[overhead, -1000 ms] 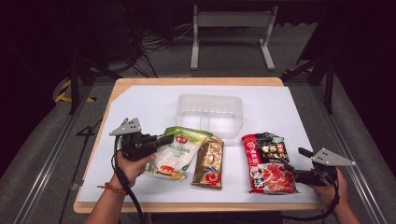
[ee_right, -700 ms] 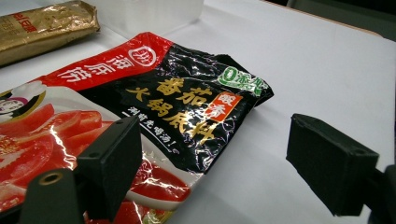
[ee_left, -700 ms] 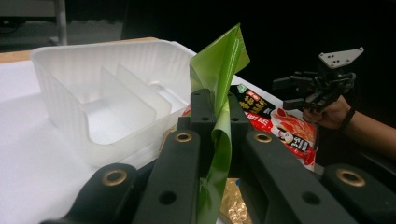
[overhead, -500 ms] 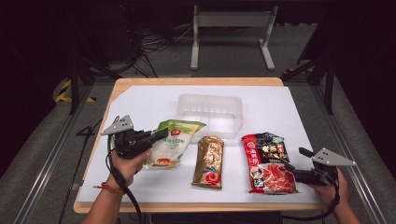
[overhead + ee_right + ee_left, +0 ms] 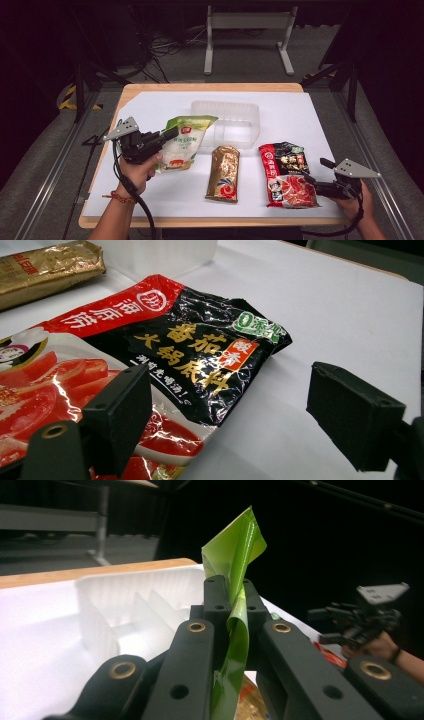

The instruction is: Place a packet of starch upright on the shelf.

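My left gripper [image 5: 169, 135] is shut on the edge of a green and white pouch [image 5: 186, 142] and holds it tilted above the white sheet, left of the clear tray [image 5: 232, 117]. In the left gripper view the green film [image 5: 235, 630] is pinched between the jaws of the left gripper [image 5: 231, 590], with the ribbed tray [image 5: 130, 610] behind it. My right gripper [image 5: 317, 172] rests open at the right edge of a red and black pouch [image 5: 287, 172]. The right gripper [image 5: 235, 415] has one jaw over that pouch [image 5: 150, 350] and the other over bare sheet.
A gold pouch [image 5: 224, 172] lies flat in the middle of the white sheet [image 5: 150, 105], which covers a wooden table [image 5: 210, 87]. The gold pouch [image 5: 45, 270] shows at the far left. A metal stand [image 5: 247, 22] rises beyond the table.
My left gripper has lifted the green pouch off the gold pouch and carried it left and up, so it now hangs tilted. The right gripper has stayed put.
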Demonstrator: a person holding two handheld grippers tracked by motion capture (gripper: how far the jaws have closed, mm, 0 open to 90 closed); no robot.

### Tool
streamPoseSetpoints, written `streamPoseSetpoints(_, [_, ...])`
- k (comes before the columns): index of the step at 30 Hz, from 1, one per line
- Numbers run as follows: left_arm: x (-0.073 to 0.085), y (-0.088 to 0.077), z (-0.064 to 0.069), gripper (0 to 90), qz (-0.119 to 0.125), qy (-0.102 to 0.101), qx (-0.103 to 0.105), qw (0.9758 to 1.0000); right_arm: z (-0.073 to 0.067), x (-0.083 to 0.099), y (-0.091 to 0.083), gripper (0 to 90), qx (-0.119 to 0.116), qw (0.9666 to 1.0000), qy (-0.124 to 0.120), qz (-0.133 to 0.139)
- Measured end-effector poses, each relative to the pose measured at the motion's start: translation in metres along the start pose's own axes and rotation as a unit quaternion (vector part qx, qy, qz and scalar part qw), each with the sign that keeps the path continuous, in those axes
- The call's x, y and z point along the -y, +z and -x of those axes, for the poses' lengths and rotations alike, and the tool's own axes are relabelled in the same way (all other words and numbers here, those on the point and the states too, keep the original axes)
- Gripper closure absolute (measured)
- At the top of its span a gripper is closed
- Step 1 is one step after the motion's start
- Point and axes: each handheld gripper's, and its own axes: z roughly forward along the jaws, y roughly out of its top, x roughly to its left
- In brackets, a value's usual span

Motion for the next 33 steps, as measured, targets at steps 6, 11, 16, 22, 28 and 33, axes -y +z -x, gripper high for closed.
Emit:
streamPoseSetpoints(6, [-0.008,0.010,-0.001,87.2,0.014,0.006,-0.009,0.9998,-0.001,0.000,0.001,18.5,0.000,1.0000,-0.001,-0.001])
streamPoseSetpoints(11, [-0.020,0.021,-0.001,87.2,0.030,0.003,-0.012,0.9995,0.000,0.000,0.000,18.5,0.001,1.0000,0.001,-0.001])
streamPoseSetpoints(16, [-0.032,0.037,-0.003,87.2,0.035,0.004,-0.023,0.9991,0.000,0.000,0.000,18.5,0.001,1.0000,0.000,-0.001])
streamPoseSetpoints(22, [-0.038,0.054,-0.002,87.1,0.030,0.014,-0.034,0.9989,0.000,0.001,0.000,18.5,0.002,1.0000,0.001,-0.001])
streamPoseSetpoints(28, [-0.042,0.070,-0.007,87.1,0.030,0.015,-0.046,0.9984,0.000,0.001,0.000,18.5,0.001,1.0000,0.001,-0.001])
streamPoseSetpoints(33, [-0.048,0.085,-0.011,87.1,0.027,0.014,-0.062,0.9976,0.001,0.001,0.001,18.5,0.001,1.0000,0.000,-0.003])
